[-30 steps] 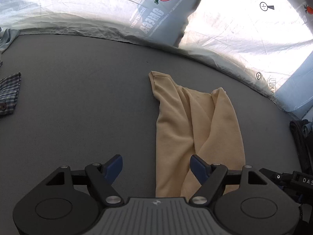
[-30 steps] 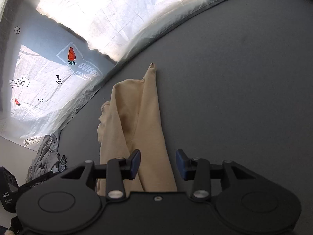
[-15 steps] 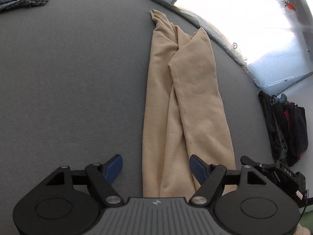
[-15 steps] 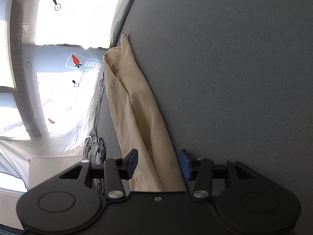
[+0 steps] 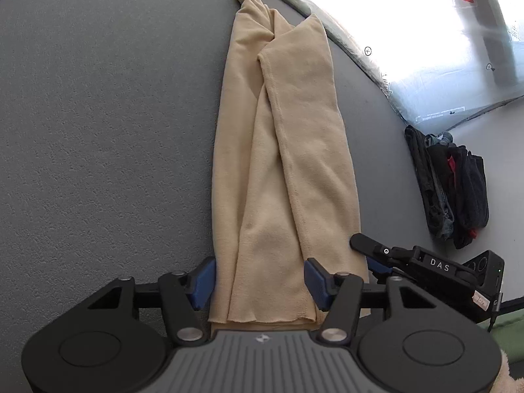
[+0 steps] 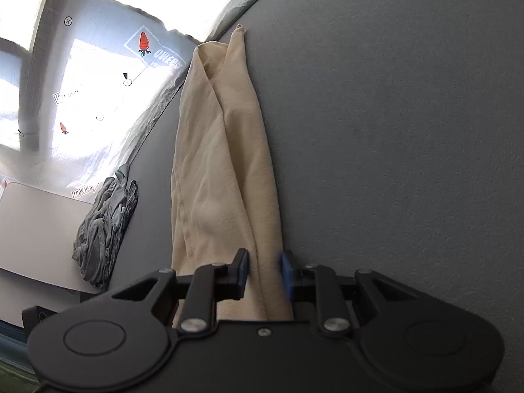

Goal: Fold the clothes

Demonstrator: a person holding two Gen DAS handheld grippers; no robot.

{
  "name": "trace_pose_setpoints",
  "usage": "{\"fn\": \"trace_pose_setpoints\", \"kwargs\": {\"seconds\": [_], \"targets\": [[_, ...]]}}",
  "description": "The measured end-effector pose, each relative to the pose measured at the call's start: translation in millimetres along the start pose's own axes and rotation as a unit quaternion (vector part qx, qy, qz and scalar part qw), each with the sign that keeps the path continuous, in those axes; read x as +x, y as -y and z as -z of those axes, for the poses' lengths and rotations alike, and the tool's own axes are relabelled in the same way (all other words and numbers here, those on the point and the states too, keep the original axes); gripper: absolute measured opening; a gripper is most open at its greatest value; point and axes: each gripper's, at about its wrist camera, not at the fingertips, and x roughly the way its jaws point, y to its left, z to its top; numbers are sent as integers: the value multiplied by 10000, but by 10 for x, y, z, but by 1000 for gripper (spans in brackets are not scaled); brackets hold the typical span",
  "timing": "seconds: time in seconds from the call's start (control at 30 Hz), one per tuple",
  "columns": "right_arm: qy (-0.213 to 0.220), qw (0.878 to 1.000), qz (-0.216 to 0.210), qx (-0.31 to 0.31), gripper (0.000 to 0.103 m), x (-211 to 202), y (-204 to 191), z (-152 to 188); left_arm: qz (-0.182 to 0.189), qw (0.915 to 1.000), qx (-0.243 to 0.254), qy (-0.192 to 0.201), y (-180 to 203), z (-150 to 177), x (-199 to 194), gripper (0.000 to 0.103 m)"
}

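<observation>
A beige garment (image 5: pixel 278 163) lies folded into a long narrow strip on the grey table (image 5: pixel 98 131). My left gripper (image 5: pixel 260 283) is open, low over the strip's near end, with its blue pads on either side of the cloth. The garment also shows in the right wrist view (image 6: pixel 222 163). My right gripper (image 6: pixel 263 273) straddles the strip's near edge there, jaws narrowly apart with a fold of cloth between the pads. The right gripper's body (image 5: pixel 425 268) shows in the left wrist view, just right of the strip.
A pile of dark clothes (image 5: pixel 448 186) lies at the table's right edge. A crumpled grey garment (image 6: pixel 104 226) lies left of the strip in the right wrist view. A printed white sheet (image 6: pixel 98 82) with carrot marks covers the floor beyond the table.
Both grippers have come down and forward onto the strip's near end. The left jaws have narrowed around the cloth. The right jaws have closed in on a fold.
</observation>
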Motion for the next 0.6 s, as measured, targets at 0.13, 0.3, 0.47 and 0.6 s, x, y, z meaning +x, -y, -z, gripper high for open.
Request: {"fn": "trace_pose_setpoints", "kwargs": {"seconds": [0.13, 0.3, 0.47, 0.6], "targets": [[-32, 9999, 12, -155, 29, 11, -35, -23, -364, 9991, 167, 100, 41, 36, 3, 27], [-253, 9979, -450, 398, 29, 59, 137, -23, -377, 9991, -78, 155, -57, 48, -28, 25], [-547, 9950, -671, 494, 30, 93, 152, 34, -279, 9995, -50, 154, -2, 43, -9, 41], [-737, 9933, -754, 480, 30, 120, 153, 59, -348, 9993, 103, 107, 70, 42, 3, 44]]}}
